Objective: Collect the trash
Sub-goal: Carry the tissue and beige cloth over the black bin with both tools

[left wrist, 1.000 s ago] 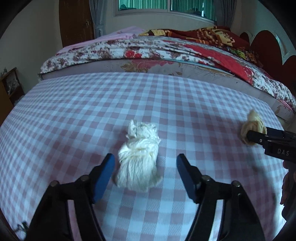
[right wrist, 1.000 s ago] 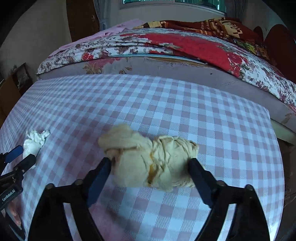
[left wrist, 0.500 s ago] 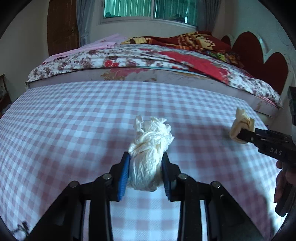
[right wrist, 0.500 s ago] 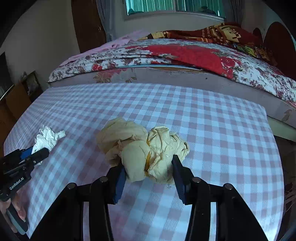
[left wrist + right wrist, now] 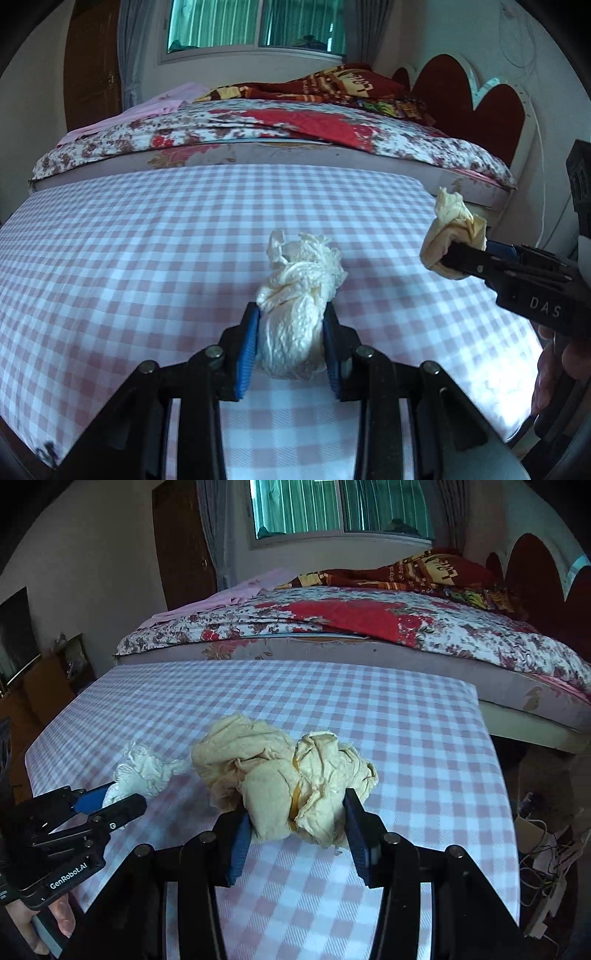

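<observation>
Tissue wad (image 5: 295, 314), white and feather-light, squashes between the left gripper (image 5: 291, 343) pads above the checked tabletop (image 5: 129, 258), while at three o'clock the right gripper (image 5: 295, 830) pinches the soft tan paper ball (image 5: 280, 771) mid-bulk, likely safest.

A tabletop (image 5: 147, 258) covered in a pink-and-white checked cloth fills the foreground, and directly behind its far edge stands a bed (image 5: 369, 653) under a floral quilt (image 5: 424, 147), with a red patterned blanket (image 5: 443, 572) bunched at the bed's right end against a dark red scalloped headboard (image 5: 480, 99). Beyond the bed a window (image 5: 258, 26) with green-tinted glass sits in the back wall, grey curtains (image 5: 210, 535) hang beside it, and a brown wooden door (image 5: 181, 542) stands left of the window. On the floor right of the tabletop lies a tangle of cables (image 5: 546, 853), and a low wooden cabinet (image 5: 44, 686) stands left of the bed.
</observation>
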The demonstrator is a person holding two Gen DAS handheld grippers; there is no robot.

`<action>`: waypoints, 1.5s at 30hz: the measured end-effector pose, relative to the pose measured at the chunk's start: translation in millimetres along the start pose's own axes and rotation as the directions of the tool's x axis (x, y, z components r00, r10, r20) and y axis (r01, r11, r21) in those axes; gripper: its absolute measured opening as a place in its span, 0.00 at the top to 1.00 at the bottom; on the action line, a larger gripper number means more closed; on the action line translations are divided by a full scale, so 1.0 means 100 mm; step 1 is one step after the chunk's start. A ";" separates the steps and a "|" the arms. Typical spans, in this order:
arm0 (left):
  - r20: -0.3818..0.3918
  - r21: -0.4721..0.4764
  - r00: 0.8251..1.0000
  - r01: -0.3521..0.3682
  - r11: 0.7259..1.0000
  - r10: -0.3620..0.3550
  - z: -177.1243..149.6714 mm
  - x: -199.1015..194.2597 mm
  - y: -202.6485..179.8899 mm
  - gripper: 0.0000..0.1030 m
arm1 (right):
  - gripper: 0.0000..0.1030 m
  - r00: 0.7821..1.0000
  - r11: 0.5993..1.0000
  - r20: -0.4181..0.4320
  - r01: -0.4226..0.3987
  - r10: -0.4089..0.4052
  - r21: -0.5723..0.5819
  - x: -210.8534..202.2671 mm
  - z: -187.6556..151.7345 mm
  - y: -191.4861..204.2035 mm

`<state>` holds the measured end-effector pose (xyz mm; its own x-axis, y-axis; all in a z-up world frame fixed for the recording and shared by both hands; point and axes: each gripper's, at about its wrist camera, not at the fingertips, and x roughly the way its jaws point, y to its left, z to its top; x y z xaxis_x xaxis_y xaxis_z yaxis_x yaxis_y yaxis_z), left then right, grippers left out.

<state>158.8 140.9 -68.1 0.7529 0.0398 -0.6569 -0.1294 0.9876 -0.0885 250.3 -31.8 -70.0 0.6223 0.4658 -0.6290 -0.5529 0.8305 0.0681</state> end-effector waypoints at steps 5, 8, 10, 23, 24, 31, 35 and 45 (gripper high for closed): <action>0.010 0.026 0.999 0.032 0.999 -0.032 -0.06 -0.15 -0.26 0.68 | 0.53 0.999 1.000 0.032 0.021 -0.022 0.020 -0.33 -0.14 -0.12; 0.010 0.044 0.998 0.055 0.997 -0.056 -0.11 -0.21 -0.43 0.68 | 0.53 0.998 0.999 0.051 0.028 -0.030 0.045 -0.52 -0.22 -0.22; 0.008 0.057 0.998 0.068 0.996 -0.069 -0.15 -0.25 -0.55 0.68 | 0.53 0.997 0.997 0.060 0.035 -0.039 0.064 -0.65 -0.29 -0.30; -0.026 0.126 0.986 0.164 0.978 -0.162 -0.40 -0.38 -1.24 0.68 | 0.53 0.990 0.980 0.068 0.114 -0.126 0.165 -1.21 -0.78 -0.80; -0.029 0.133 0.985 0.171 0.976 -0.168 -0.42 -0.38 -1.31 0.68 | 0.53 0.989 0.977 0.068 0.120 -0.134 0.175 -1.24 -0.81 -0.84; -0.067 0.170 0.973 0.228 0.959 -0.219 -0.54 -0.37 -1.68 0.68 | 0.53 0.983 0.965 0.064 0.157 -0.175 0.212 -1.45 -1.03 -1.09; -0.088 0.193 0.965 0.259 0.947 -0.246 -0.60 -0.37 -1.88 0.68 | 0.53 0.977 0.955 0.057 0.189 -0.207 0.230 -1.58 -1.17 -1.24; -0.166 0.237 0.922 0.382 0.893 -0.350 -0.83 -0.43 -2.54 0.68 | 0.53 0.958 0.919 0.009 0.273 -0.287 0.285 -1.93 -1.60 -1.68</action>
<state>106.1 -124.6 -79.3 0.6320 -0.3340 -0.6993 0.3245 0.9335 -0.1525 134.1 -309.9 -83.7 0.7594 0.2107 -0.6155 -0.1805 0.9772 0.1118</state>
